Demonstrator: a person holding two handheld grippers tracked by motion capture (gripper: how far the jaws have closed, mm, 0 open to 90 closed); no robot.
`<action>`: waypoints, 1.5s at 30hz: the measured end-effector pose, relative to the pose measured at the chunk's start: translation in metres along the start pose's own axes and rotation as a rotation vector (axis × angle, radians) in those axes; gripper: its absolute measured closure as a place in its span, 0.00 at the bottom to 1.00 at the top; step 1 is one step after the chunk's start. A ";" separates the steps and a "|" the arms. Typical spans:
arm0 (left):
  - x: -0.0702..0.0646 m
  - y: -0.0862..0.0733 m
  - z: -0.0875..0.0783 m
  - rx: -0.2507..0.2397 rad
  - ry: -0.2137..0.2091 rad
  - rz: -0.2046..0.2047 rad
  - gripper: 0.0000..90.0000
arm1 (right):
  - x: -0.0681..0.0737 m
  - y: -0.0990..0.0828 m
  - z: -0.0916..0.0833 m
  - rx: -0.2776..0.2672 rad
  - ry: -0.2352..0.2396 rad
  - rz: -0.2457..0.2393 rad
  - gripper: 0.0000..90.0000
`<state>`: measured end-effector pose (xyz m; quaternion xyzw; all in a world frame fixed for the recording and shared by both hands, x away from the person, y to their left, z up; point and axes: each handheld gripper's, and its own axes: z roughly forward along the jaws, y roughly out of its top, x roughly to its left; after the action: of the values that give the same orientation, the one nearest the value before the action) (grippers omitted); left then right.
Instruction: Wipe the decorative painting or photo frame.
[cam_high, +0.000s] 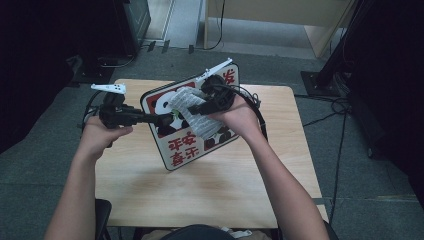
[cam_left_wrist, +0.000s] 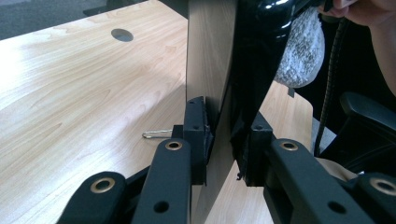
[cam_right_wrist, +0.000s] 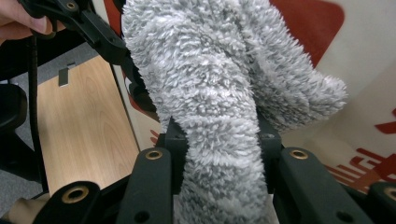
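A white board (cam_high: 181, 150) printed with pandas and red characters is held tilted above the wooden table (cam_high: 210, 195). My left gripper (cam_high: 167, 119) is shut on the board's left edge. In the left gripper view the board (cam_left_wrist: 210, 65) stands edge-on between the pads of the left gripper (cam_left_wrist: 224, 144). My right gripper (cam_high: 194, 108) is shut on a grey fluffy cloth (cam_high: 192, 117) that lies against the board's printed face. In the right gripper view the cloth (cam_right_wrist: 210, 93) bulges out of the right gripper (cam_right_wrist: 219, 144), with the board (cam_right_wrist: 364, 70) behind it.
The table has a round cable hole (cam_left_wrist: 122, 34) and a small metal clip (cam_left_wrist: 156, 134) on its top. A black stand base (cam_high: 320, 80) and floor cables (cam_high: 330, 107) lie to the right. Dark equipment (cam_high: 132, 22) sits at the back left.
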<state>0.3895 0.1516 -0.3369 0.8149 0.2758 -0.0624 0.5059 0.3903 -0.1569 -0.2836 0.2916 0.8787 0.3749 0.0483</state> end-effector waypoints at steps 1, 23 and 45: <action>0.000 0.000 0.000 0.000 0.001 0.002 0.85 | 0.000 -0.001 0.001 0.001 0.001 0.001 0.76; 0.001 0.000 0.000 0.004 -0.007 -0.008 0.85 | -0.004 -0.032 0.019 0.005 0.032 0.026 0.75; -0.002 -0.002 -0.002 0.005 0.008 -0.014 0.84 | -0.006 -0.049 0.035 0.006 0.060 0.029 0.75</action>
<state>0.3863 0.1533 -0.3367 0.8144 0.2834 -0.0635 0.5025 0.3829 -0.1650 -0.3435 0.2929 0.8765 0.3817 0.0157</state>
